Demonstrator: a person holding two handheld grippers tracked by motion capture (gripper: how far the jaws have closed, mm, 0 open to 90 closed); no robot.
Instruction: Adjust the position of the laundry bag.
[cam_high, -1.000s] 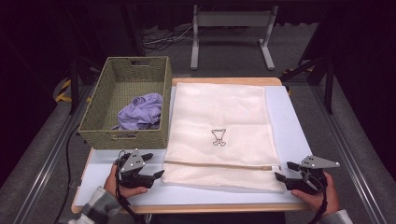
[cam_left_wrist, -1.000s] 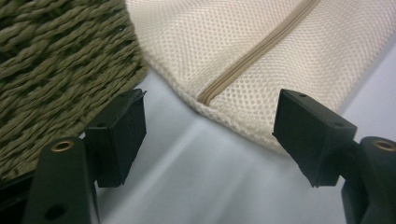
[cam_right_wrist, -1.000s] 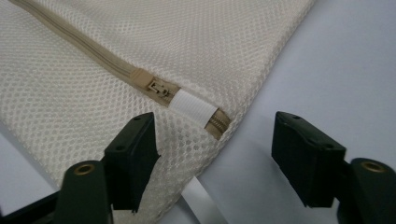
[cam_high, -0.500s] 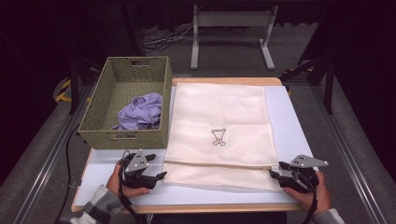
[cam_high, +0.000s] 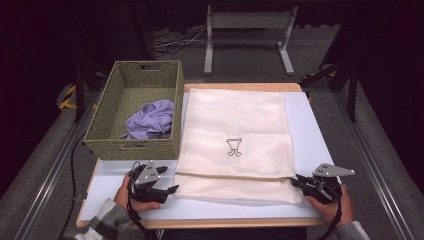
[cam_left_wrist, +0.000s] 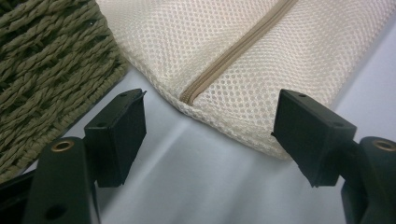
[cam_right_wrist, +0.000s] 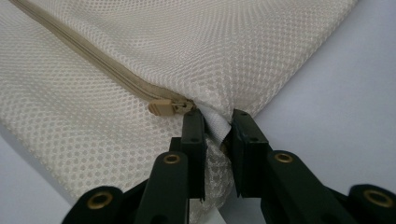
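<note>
Right gripper (cam_right_wrist: 217, 128): jaws had just closed, pinching the mesh bag (cam_high: 235, 135) corner beside its zipper pull (cam_right_wrist: 163, 107), near the counter's (cam_high: 310, 130) front right corner.
Left gripper (cam_left_wrist: 210, 130): open, bag's other corner between its jaws, ungripped.
Meaning: zipper end likely anchored for opening.

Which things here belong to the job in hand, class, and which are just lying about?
In the job:
mesh laundry bag
its zip pull
right gripper, jaws just closed on the bag's edge
left gripper, open at the bag's other corner

Lying about:
woven basket
purple garment
</note>
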